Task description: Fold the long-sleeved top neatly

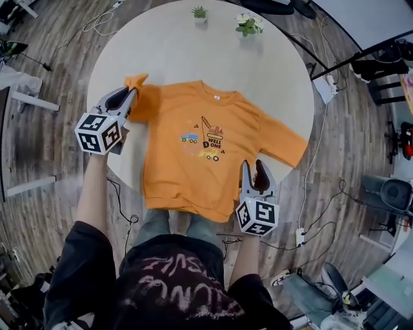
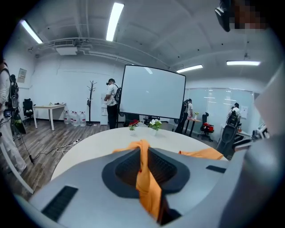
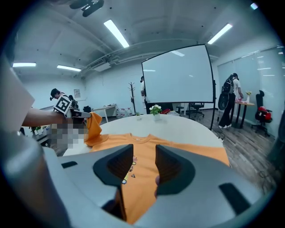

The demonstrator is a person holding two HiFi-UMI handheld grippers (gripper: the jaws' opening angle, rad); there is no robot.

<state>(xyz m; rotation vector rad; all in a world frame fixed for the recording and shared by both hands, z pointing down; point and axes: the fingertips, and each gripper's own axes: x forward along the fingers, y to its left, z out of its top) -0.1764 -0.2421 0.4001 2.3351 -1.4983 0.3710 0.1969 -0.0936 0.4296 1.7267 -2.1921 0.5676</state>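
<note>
Matt cloth top [image 1: 174,109], smooth table [image 1: 168,45]

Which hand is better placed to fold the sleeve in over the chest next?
Left. The left gripper has its fingers shut on the sleeve, raised off the table and ready to carry inward. The right gripper sits by the hem with fingers apart, gripping nothing.

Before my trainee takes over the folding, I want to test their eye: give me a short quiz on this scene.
1. True or false: the left hand-held gripper is shut on a sleeve of the orange top.
2. How many potted plants stand on the round table? A one, B two, C four.
3. Fill in: the right hand-held gripper is at the top's ____.
Key: 1 true; 2 B; 3 hem.
</note>
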